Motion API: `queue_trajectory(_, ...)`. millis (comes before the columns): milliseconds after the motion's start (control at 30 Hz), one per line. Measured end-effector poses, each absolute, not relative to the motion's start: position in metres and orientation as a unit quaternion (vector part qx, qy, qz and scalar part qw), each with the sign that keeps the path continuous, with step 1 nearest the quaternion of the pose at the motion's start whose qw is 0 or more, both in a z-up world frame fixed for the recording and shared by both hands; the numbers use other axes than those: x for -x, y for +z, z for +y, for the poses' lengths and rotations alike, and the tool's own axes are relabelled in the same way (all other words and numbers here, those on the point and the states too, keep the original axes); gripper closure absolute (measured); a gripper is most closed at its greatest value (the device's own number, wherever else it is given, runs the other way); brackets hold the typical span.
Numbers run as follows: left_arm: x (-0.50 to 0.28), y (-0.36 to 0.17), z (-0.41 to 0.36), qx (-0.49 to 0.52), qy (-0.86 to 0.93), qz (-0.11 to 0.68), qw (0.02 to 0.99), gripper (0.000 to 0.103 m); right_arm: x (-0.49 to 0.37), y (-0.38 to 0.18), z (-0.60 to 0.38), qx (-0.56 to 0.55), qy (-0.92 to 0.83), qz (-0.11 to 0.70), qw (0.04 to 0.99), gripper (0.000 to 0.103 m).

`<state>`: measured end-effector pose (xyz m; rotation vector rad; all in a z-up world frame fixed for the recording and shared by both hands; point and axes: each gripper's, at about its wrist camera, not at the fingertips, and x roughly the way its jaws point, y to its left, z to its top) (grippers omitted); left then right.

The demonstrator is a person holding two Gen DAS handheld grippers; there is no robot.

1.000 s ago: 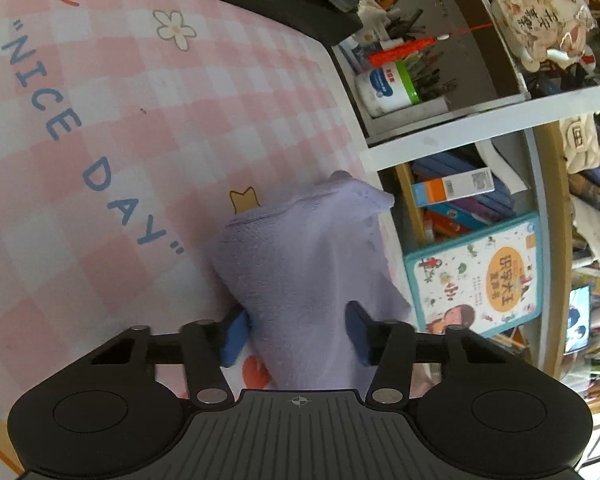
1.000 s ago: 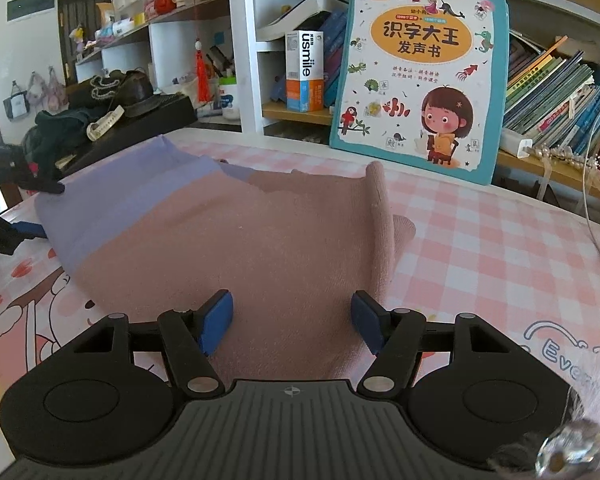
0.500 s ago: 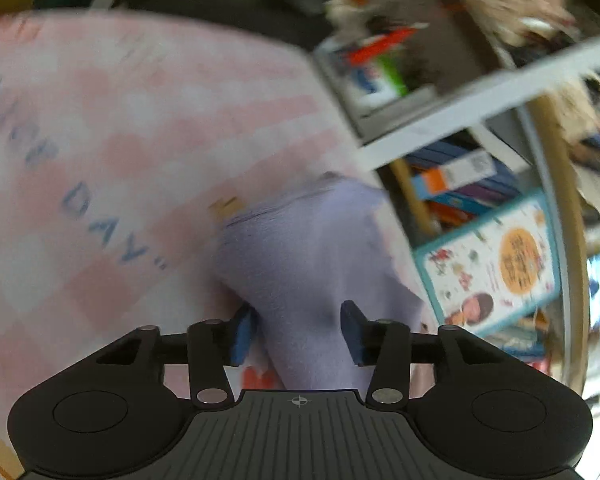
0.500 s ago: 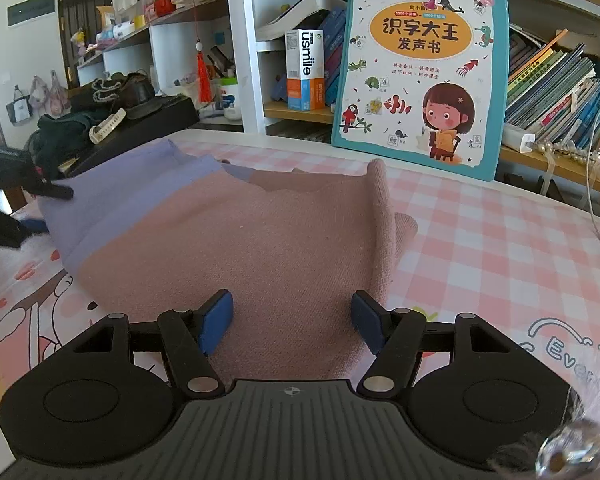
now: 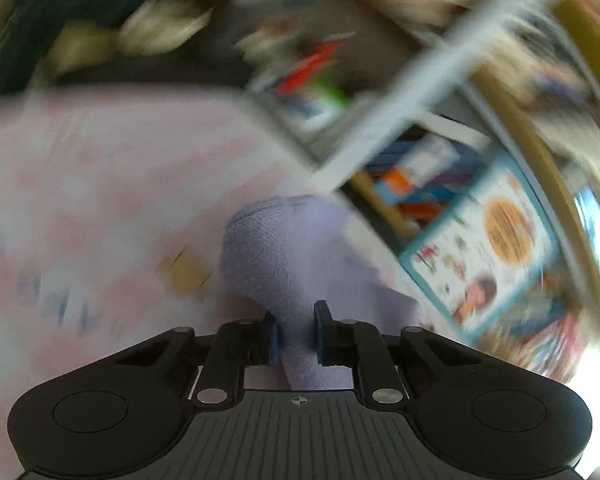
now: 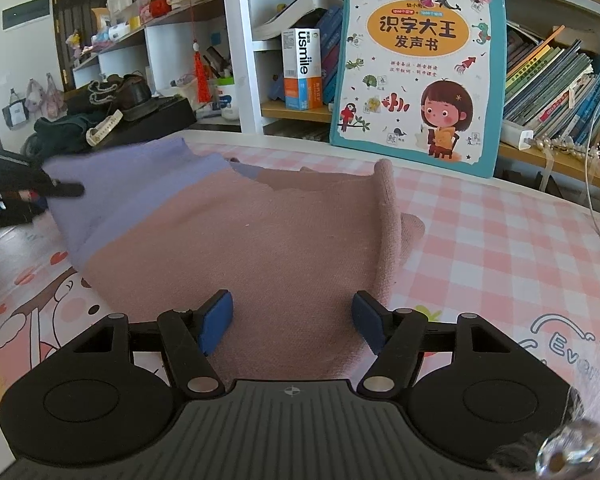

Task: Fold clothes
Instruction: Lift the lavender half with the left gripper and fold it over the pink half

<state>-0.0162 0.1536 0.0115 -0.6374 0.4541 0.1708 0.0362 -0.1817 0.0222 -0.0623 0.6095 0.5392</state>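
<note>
Pink-and-white checked cloth is covering the table where a soft knit sweater, dusty pink with a lilac band along its left side, is lying spread across the centre of the right wrist view. At the bottom of that view the right gripper is hovering with its blue pads standing well apart over the near hem, gripping nothing. At the far left edge the left gripper is reaching into the lilac edge; in its own blurred view, the left gripper is closing its jaws on a bunched fold of the lilac knit, which is sitting between the pads in the lower centre of the frame. The sweater is looking light, limp and fuzzy, likely to sag and drape rather than hold a crease, so taking it by a doubled edge or corner, as the left side is doing, is probably the safest hold; a single layer could stretch or slip free. A ridge of fabric is already standing folded up along the right side of the garment. Behind the table, shelves crowded with books are filling the background, with a teal children's book propped upright at upper centre, a white box to its left, and dark clothing piled at upper left.
</note>
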Motion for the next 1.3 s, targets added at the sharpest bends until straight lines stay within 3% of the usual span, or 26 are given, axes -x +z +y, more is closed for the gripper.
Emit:
queue_trajectory(133,0.012,0.025,0.129,0.216,0.065,0.219,0.949,0.086,-0.038,0.022,-0.182,0.029,0.264,0.297,0.917,0.037)
queue_trajectory(267,0.004,0.003,0.155,0.304,0.084,0.256,0.913,0.070,-0.038,0.022,-0.183,0.027,0.265,0.296,0.917,0.037)
queue_trajectory(433,0.004,-0.024,0.178,0.399,0.086,0.264,0.874,0.069,-0.038,0.022,-0.183,0.027,0.266,0.296,0.917,0.037)
queue_trajectory(733,-0.014,-0.026,0.170,0.369,0.099,0.269,0.884,0.064,-0.037,0.021,-0.183,0.024,0.267,0.294,0.917,0.037)
queue_trajectory(867,-0.011,-0.030,0.173,0.380,0.088,0.253,0.885,0.068,-0.037,0.021,-0.183,0.023,0.268,0.294,0.917,0.036)
queue_trajectory(933,-0.012,-0.031,0.175,0.380,0.092,0.256,0.884,0.076,-0.037,0.021,-0.183,0.022,0.268,0.294,0.917,0.036)
queue_trajectory(1100,-0.012,-0.032,0.178,0.382,0.087,0.258,0.883,0.084,-0.037,0.021,-0.182,0.019,0.266,0.295,0.917,0.036)
queue_trajectory(1300,0.002,-0.033,0.192,0.392,0.087,0.248,0.882,0.086,-0.034,0.022,-0.167,0.021,0.268,0.299,0.916,0.036)
